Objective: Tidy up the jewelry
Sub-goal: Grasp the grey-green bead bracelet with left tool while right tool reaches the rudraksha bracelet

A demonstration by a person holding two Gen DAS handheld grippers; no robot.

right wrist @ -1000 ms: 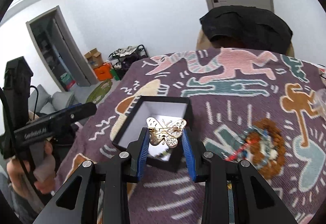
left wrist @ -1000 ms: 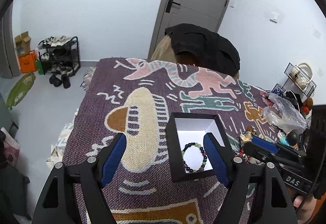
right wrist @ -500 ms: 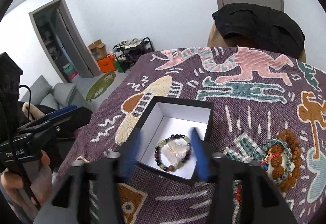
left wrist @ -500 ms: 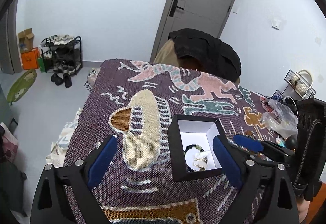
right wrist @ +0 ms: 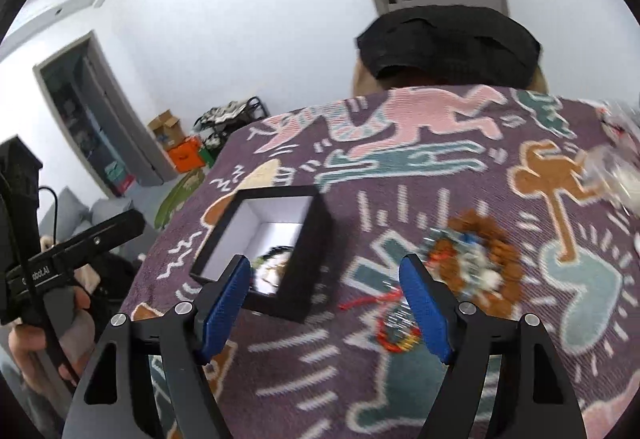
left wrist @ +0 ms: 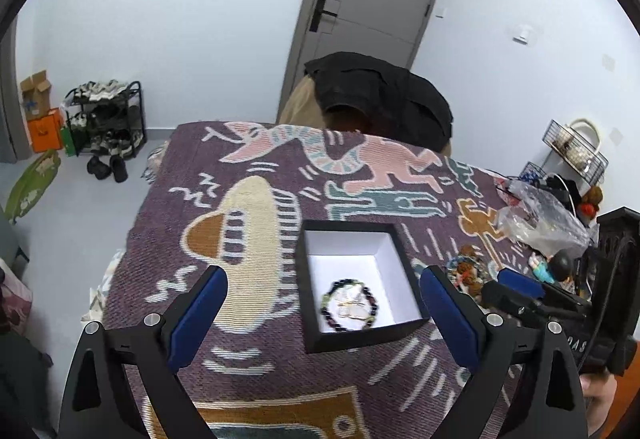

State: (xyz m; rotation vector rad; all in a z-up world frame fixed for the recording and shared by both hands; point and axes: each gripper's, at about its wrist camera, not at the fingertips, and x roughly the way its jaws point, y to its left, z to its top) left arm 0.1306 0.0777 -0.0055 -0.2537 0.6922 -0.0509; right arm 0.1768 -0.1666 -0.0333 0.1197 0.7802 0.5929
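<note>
A black box [left wrist: 310,279] with a white inside sits on the purple patterned cloth [left wrist: 240,239]. Inside it lies a dark bead bracelet [left wrist: 326,309] with a pale butterfly brooch [left wrist: 352,306] resting in its ring. My left gripper [left wrist: 323,279] is open wide, hovering in front of the box with nothing in its grip. My right gripper [right wrist: 326,265] is to the right of the box [right wrist: 310,267], its jaws opening and holding nothing. A pile of brown and coloured bead bracelets [right wrist: 476,263] lies just right of it. The right gripper's blue tip [left wrist: 518,285] also shows in the left wrist view.
A crumpled plastic bag [left wrist: 536,215] and small clutter lie at the table's right edge, with a wire basket [left wrist: 576,151] behind. A black jacket [left wrist: 380,95] hangs on a chair at the far side. A hand [right wrist: 68,319] holds the left gripper.
The right gripper let go of the butterfly brooch, which now lies in the box on the bracelet; its jaws widened and it swung right. The left gripper's jaws spread further.
</note>
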